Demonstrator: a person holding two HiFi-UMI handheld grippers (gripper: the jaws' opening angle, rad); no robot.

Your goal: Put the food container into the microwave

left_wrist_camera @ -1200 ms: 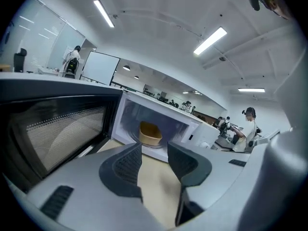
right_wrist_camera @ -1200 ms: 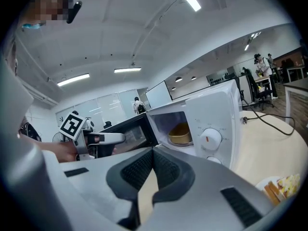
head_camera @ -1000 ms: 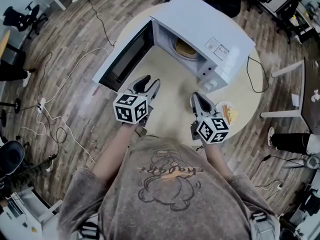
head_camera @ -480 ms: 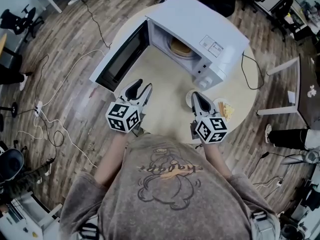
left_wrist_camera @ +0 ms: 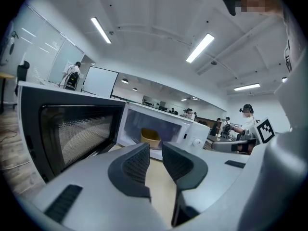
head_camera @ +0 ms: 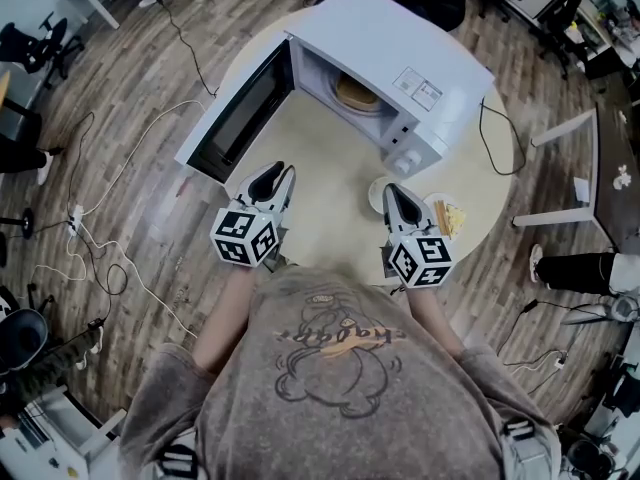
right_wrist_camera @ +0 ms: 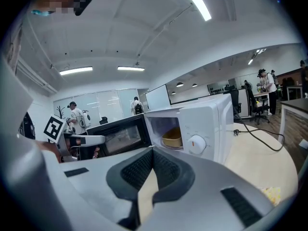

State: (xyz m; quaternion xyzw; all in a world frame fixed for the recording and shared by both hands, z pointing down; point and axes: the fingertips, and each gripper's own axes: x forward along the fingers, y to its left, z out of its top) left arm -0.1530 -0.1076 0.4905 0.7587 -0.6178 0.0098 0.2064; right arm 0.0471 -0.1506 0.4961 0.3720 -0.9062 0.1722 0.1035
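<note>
While the food container (head_camera: 352, 92) sits in the microwave (head_camera: 410, 43), left claw (head_camera: 277, 172), just closing, gapes empty; right claw (head_camera: 391, 190) is pressed together.

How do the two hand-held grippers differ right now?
The left gripper has its jaws apart, having just been closing them; the right gripper has its jaws touching at the tips. The left gripper sits before the open microwave door, the right gripper before the control knobs, beside a plate. Both are empty and point toward the microwave.
</note>
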